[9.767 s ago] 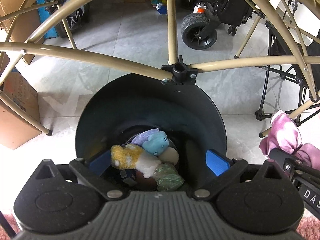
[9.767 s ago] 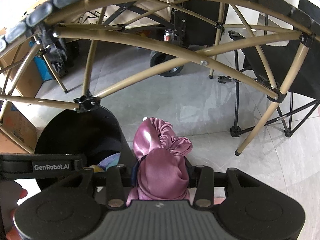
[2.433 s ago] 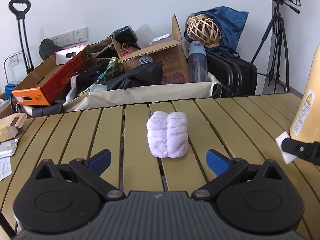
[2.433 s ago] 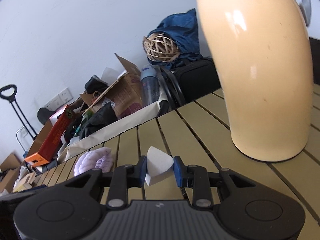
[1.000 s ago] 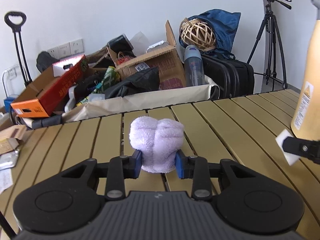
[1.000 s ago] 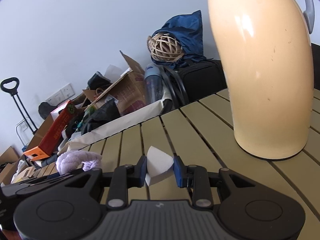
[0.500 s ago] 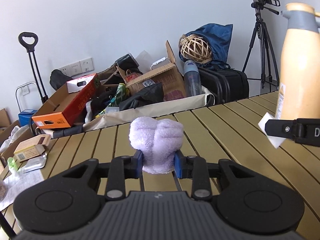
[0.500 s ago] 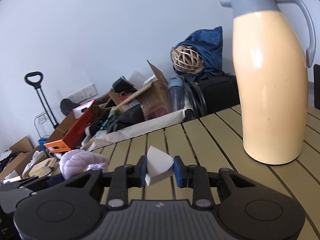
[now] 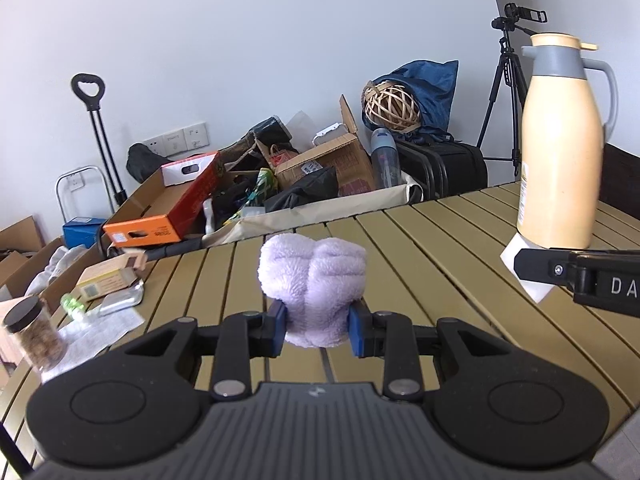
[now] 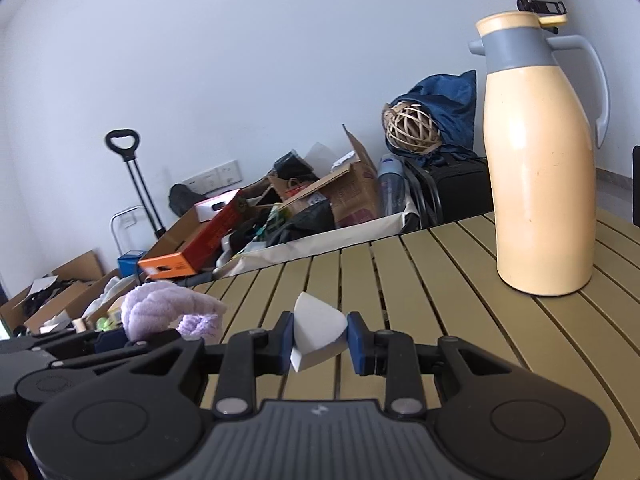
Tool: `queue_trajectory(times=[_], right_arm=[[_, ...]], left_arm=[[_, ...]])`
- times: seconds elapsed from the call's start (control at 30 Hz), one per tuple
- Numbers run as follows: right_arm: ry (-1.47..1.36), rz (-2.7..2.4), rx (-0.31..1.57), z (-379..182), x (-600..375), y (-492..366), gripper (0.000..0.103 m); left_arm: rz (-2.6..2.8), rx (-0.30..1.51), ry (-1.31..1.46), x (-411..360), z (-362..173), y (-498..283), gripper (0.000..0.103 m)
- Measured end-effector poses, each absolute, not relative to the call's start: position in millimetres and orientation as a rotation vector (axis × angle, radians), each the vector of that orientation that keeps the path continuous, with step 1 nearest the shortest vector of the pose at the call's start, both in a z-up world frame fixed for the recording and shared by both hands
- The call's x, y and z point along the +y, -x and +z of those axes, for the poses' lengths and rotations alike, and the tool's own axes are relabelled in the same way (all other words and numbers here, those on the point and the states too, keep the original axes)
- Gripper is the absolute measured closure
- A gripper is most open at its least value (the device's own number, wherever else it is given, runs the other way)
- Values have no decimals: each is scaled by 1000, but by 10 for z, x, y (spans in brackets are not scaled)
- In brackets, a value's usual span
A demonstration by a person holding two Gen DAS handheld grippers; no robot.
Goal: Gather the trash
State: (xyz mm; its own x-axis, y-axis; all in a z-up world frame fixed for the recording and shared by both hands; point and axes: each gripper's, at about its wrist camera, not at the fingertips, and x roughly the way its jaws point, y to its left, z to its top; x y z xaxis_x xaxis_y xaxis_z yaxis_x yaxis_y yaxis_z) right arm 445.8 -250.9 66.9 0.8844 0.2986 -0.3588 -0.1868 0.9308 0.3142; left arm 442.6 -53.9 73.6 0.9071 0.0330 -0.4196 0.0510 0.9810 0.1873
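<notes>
My left gripper (image 9: pixel 319 334) is shut on a fluffy lilac cloth bundle (image 9: pixel 313 283), lifted above the slatted table (image 9: pixel 420 264). In the right wrist view my right gripper (image 10: pixel 319 338) is shut on a small white wedge-shaped sponge (image 10: pixel 316 330), also held above the slats. The lilac bundle (image 10: pixel 168 314) shows at the left of that view, and the white sponge (image 9: pixel 520 268) and the right gripper's finger show at the right edge of the left wrist view. No trash bin is in view.
A tall cream thermos jug (image 9: pixel 560 152) stands on the table at the right. A jar (image 9: pixel 34 336), papers and small boxes (image 9: pixel 108 280) lie at the table's left edge. Behind the table are cardboard boxes (image 9: pixel 320 164), bags, a trolley handle and a tripod (image 9: pixel 508 92).
Both grippers have pulled back from the table and risen a little, carrying the lilac bundle and the white sponge. The thermos now appears smaller and farther away.
</notes>
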Motion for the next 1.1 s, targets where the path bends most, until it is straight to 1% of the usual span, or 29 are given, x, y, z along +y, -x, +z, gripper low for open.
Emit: queue_trajectory(times=[0.67, 1.1], right_arm=[[-175, 342, 465, 480, -2355, -3140, 76], [-88, 372, 570, 146, -2174, -2616, 76]], left_arm=[[-44, 448, -109, -332, 628, -2927, 73], [-54, 488, -78, -188, 290, -2312, 73]])
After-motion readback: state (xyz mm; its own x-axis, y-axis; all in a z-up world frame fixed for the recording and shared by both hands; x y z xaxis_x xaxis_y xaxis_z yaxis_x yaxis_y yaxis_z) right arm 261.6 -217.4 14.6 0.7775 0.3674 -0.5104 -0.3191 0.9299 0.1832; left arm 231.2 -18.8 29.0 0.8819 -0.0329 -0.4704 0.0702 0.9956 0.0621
